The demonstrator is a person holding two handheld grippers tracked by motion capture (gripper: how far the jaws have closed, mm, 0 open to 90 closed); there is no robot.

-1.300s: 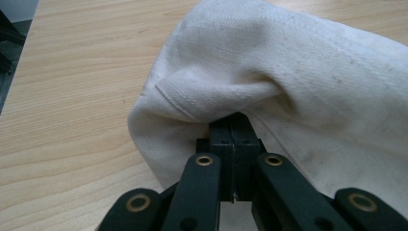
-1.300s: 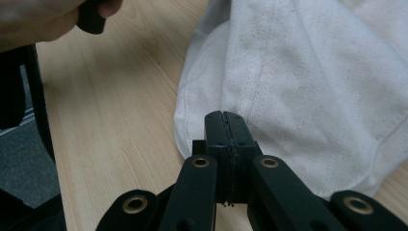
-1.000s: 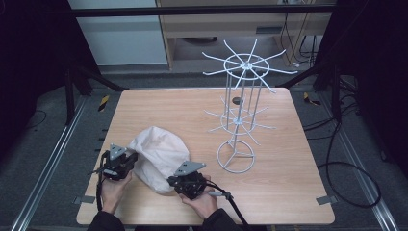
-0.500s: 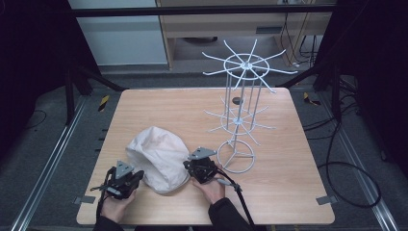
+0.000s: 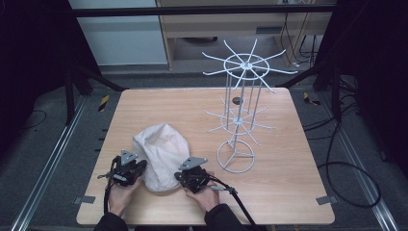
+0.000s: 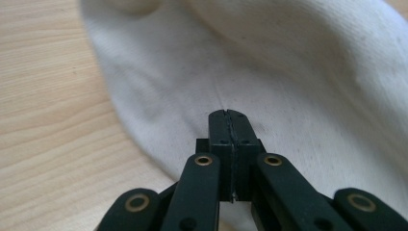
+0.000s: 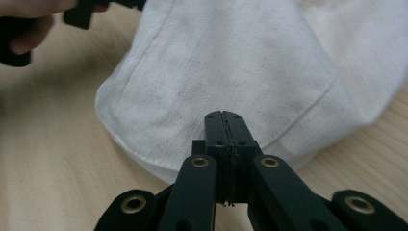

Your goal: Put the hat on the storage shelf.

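A white cloth cap lies on the wooden table, brim toward the near edge. My left gripper is at the cap's left near edge, my right gripper at its right near edge. In the left gripper view the jaws are pressed together just above the cap's cloth, with nothing seen between them. In the right gripper view the shut jaws hover over the stitched brim, and the left gripper shows beyond it.
A white wire rack with radiating hooks stands on a ring base right of the cap, close to my right gripper. Bare tabletop lies to the far side and the right. The table's near edge runs just under both hands.
The left gripper dipped toward the near edge, then came back to the cap. The right gripper swung out toward the rack base and returned to the brim. The cap stays put.
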